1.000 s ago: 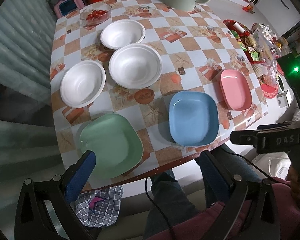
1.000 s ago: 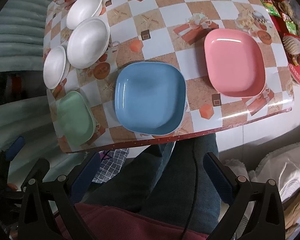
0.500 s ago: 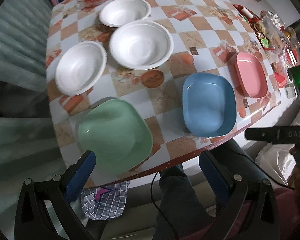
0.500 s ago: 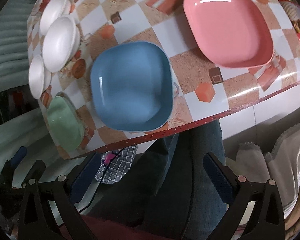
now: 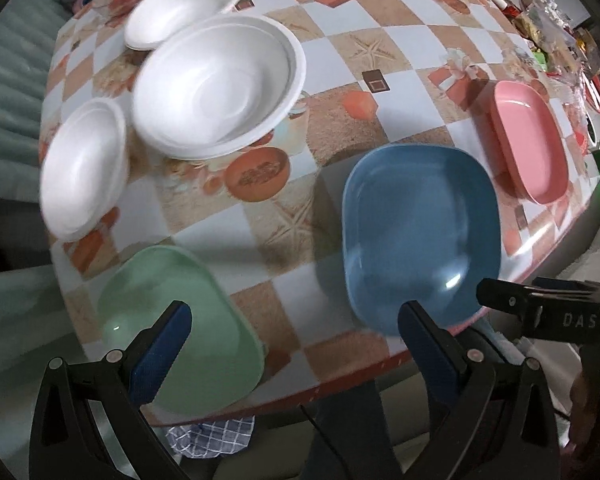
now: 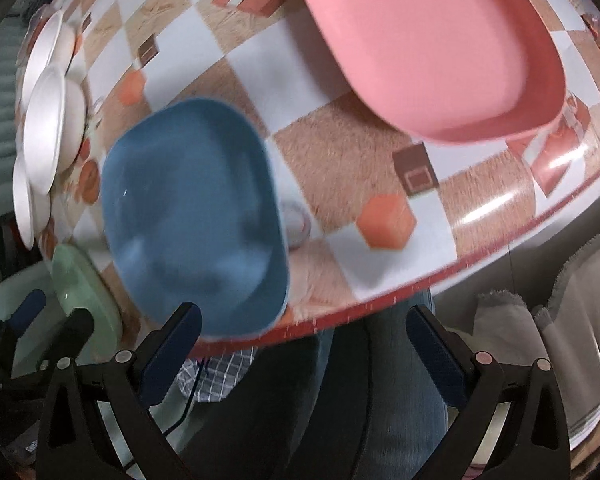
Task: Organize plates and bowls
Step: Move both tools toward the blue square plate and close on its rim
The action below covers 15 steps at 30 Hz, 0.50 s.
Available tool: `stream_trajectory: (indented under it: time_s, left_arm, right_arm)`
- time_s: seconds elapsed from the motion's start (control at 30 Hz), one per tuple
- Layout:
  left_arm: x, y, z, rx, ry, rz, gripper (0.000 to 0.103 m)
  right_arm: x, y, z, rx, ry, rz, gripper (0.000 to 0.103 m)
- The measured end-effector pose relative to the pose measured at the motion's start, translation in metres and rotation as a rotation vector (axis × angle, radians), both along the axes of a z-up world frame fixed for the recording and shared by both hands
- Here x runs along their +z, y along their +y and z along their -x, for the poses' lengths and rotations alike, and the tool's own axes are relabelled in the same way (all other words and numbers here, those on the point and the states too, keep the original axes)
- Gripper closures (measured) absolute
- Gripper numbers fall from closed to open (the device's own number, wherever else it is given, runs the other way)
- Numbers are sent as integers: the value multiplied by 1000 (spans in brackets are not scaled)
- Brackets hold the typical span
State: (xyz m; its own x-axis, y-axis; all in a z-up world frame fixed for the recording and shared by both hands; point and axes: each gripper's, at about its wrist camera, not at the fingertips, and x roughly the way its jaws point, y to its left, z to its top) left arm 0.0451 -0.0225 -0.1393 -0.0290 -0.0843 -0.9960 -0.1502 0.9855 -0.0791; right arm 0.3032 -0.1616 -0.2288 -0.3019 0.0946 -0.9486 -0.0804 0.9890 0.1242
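While both grippers hung over the near edge of the checked tablecloth point(image 5: 340, 64), jaws wide apart and holding nothing, the items lay thus. Left gripper point(image 5: 296, 340): above the green square plate point(image 5: 204, 320) at the near left corner. Right gripper point(image 6: 304, 344): just beyond the table's near edge, close to the blue square plate point(image 6: 188, 208). Pink square plate point(image 6: 432, 44): farther right, apart from the blue one. Three white foam bowls point(image 5: 216, 88): far left, grouped closely, rims seeming to overlap.
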Motion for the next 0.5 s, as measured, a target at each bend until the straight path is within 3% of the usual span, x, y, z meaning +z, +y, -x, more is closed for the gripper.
stream_trajectory:
  time_s: [0.23,0.5]
  left_arm:
    - [-31,-5,-7,2,26,-41,0]
    - [-51,-4,-12,46,10,-54,0]
  right_arm:
    - [-17,9,-20,21,-30,11,0]
    - [-22,29,-41,131,-80,67,0]
